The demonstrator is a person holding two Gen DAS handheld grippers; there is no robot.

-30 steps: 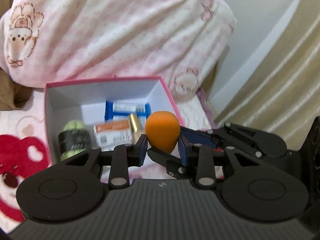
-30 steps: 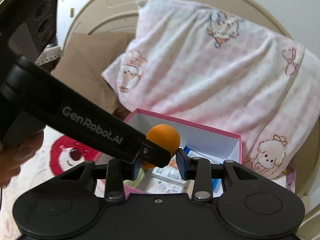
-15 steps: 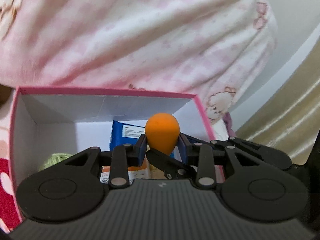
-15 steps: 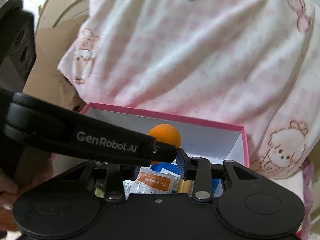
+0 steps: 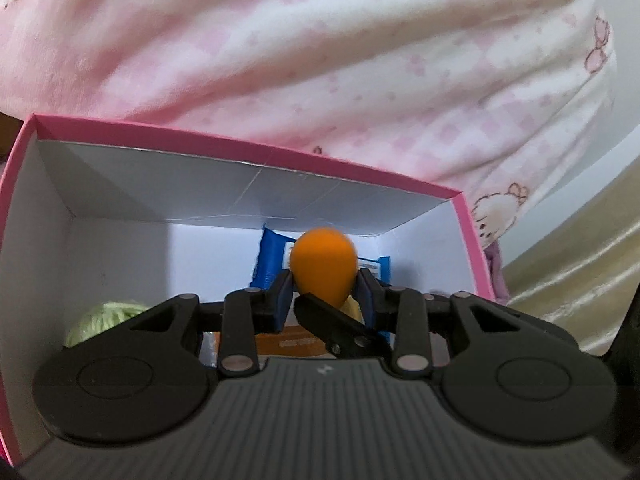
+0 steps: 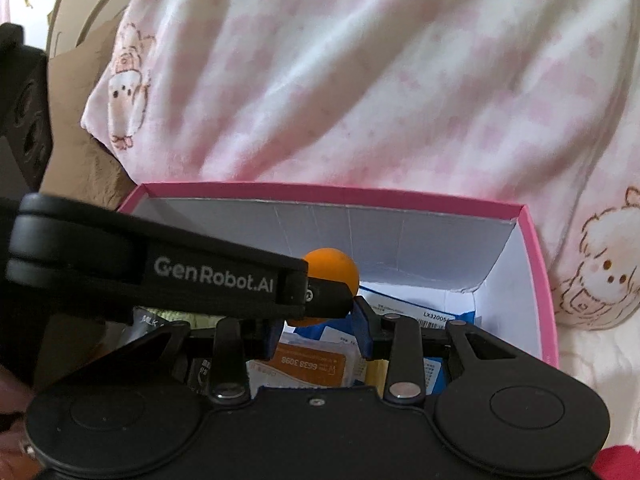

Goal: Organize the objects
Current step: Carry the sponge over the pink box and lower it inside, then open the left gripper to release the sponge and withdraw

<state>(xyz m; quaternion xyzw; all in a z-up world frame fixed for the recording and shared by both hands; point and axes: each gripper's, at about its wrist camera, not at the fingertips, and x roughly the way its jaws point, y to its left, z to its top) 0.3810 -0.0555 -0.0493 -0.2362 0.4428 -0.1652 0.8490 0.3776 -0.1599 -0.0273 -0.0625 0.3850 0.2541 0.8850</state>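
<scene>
An orange ball (image 5: 323,265) is held over the open pink box (image 5: 240,146). Both grippers close on it together. My left gripper (image 5: 324,296) is shut on the ball, with one of the right gripper's fingers crossing beneath it. My right gripper (image 6: 318,320) is shut on the same orange ball (image 6: 334,270), with the left gripper's black finger (image 6: 160,276) lying across its left side. The box (image 6: 328,194) holds a blue packet (image 5: 272,258), an orange-labelled packet (image 6: 312,364) and a green yarn ball (image 5: 106,316).
A pink and white checked blanket with cartoon animals (image 5: 320,60) is piled right behind the box. A brown cushion (image 6: 80,160) lies at the left in the right wrist view. A beige curtain (image 5: 580,272) hangs at the right.
Both grippers have moved forward and down with the orange ball, from in front of the box to above its inside. The box now fills much more of both views.
</scene>
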